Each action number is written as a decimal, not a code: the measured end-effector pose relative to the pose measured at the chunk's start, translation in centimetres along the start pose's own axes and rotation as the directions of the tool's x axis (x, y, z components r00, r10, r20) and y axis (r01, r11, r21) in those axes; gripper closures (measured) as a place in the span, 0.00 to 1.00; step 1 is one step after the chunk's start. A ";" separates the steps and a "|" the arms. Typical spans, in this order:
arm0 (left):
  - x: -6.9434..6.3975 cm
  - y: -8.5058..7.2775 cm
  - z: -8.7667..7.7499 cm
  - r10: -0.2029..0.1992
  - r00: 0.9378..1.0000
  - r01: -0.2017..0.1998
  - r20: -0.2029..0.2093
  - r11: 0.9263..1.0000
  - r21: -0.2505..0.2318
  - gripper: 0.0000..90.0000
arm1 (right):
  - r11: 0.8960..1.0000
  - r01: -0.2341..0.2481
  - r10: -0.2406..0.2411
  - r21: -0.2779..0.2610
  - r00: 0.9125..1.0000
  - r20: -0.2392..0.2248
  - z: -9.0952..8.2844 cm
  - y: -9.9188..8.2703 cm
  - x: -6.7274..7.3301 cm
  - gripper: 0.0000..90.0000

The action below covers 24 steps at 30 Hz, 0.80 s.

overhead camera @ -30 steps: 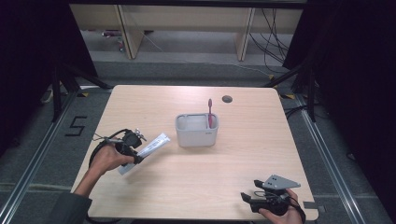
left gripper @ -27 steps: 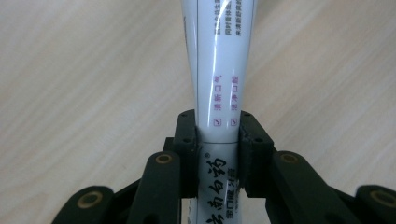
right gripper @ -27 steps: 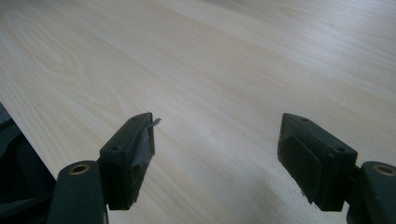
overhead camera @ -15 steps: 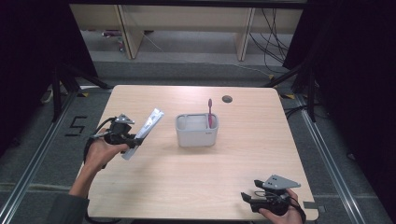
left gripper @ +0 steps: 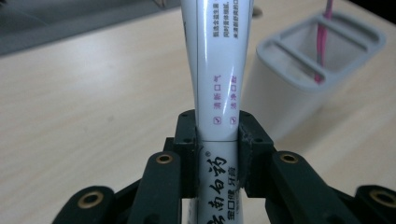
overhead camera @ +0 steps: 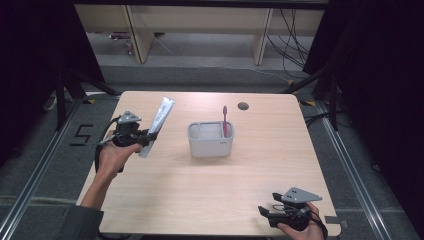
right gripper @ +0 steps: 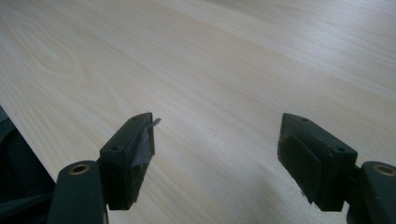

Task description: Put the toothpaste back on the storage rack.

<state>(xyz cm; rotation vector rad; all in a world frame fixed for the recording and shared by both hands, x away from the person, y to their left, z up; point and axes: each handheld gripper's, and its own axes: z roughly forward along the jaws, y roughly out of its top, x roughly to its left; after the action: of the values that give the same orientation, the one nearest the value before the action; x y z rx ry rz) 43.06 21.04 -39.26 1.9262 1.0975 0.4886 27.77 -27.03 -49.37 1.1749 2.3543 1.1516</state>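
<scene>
A white toothpaste tube point(overhead camera: 157, 124) with printed text is lifted above the table's left side, tilted up toward the far right. My left gripper point(overhead camera: 145, 137) is shut on the toothpaste tube point(left gripper: 218, 88), which rises between its pads. A grey holder point(overhead camera: 210, 139) with compartments stands at the table's middle, a pink toothbrush point(overhead camera: 225, 120) upright in it. In the left gripper view the holder point(left gripper: 299, 79) and the toothbrush point(left gripper: 323, 37) sit at the upper right. My right gripper point(overhead camera: 267, 212) rests near the table's front right corner, open, nothing between its pads point(right gripper: 140, 149).
The wooden table point(overhead camera: 210, 190) has a round cable hole point(overhead camera: 243, 106) near its far edge. Metal rails run along the floor on both sides. Shelving and cables stand beyond the far edge.
My left hand has raised the toothpaste tube off the table and tipped it more upright. The right gripper has stayed put.
</scene>
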 end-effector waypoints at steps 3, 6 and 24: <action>-0.3 0.7 0.1 -0.034 0.999 0.034 0.006 0.998 -0.049 0.81 | 1.000 0.004 -0.004 0.005 1.000 0.006 -0.1 0.0 0.0 0.31; -0.7 1.2 0.4 -0.034 0.999 0.035 0.015 0.997 -0.066 0.81 | 1.000 0.000 0.000 -0.001 1.000 0.000 0.0 0.0 0.0 0.31; -4.6 4.2 2.9 -0.018 0.999 0.026 0.045 0.985 -0.172 0.81 | 1.000 0.006 -0.006 0.004 1.000 0.003 -0.1 0.0 0.0 0.31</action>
<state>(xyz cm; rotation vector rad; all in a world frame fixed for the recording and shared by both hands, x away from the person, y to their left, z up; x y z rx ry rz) 44.61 14.74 -37.14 1.7640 1.0142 0.5103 27.75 -27.08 -49.27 1.1689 2.3568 1.1430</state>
